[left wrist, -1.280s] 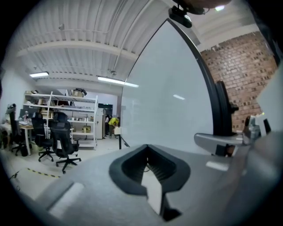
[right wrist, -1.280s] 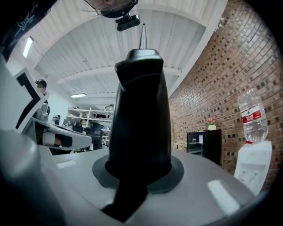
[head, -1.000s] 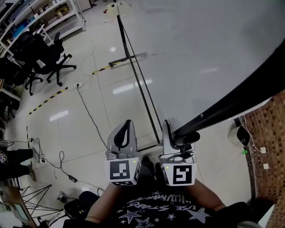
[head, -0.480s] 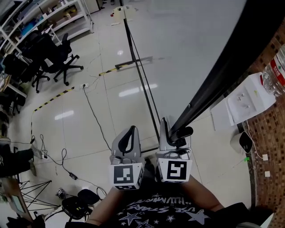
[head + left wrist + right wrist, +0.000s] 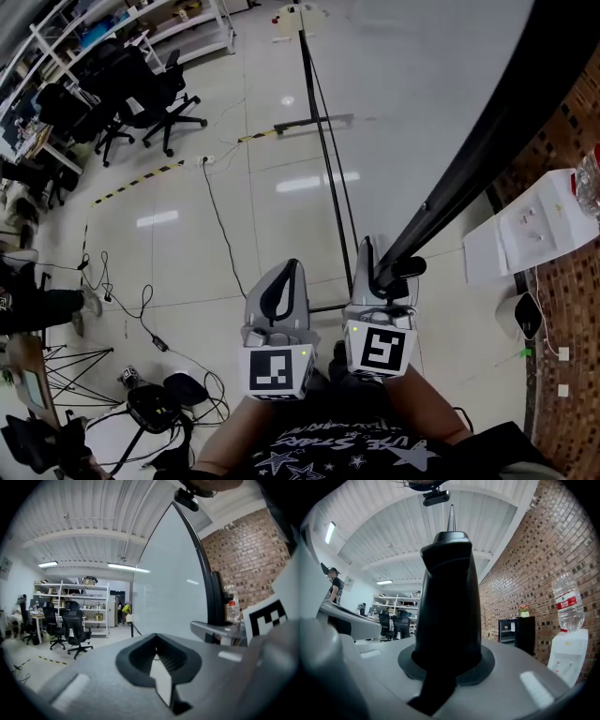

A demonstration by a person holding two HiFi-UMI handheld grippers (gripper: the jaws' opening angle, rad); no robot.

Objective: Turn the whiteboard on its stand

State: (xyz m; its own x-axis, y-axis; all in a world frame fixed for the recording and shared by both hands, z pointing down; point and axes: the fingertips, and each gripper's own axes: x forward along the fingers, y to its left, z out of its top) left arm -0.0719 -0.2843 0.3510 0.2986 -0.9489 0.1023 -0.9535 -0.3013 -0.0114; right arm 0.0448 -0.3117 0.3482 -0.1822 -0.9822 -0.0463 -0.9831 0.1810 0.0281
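Note:
The big whiteboard (image 5: 412, 84) fills the upper right of the head view, tilted, with its black frame edge (image 5: 478, 150) running down to my right gripper (image 5: 377, 261). That gripper is shut on the frame edge, which shows as a thick black bar (image 5: 447, 602) between the jaws in the right gripper view. The stand's thin black pole (image 5: 323, 159) drops to the floor left of the board. My left gripper (image 5: 292, 270) hangs just left of the right one, shut and holding nothing. From the left gripper view the board face (image 5: 164, 588) rises ahead and to the right.
Black office chairs (image 5: 155, 94) and white shelving (image 5: 178, 19) stand at the far left. Cables (image 5: 220, 225) and yellow-black tape (image 5: 141, 183) cross the glossy floor. A white water dispenser (image 5: 530, 230) stands by the brick wall (image 5: 572, 309). Tripod gear (image 5: 159, 403) lies at lower left.
The board's black frame edge has swung from a shallow slant to a steep one while my right gripper keeps hold. Both grippers stay side by side; the dispenser has come into view.

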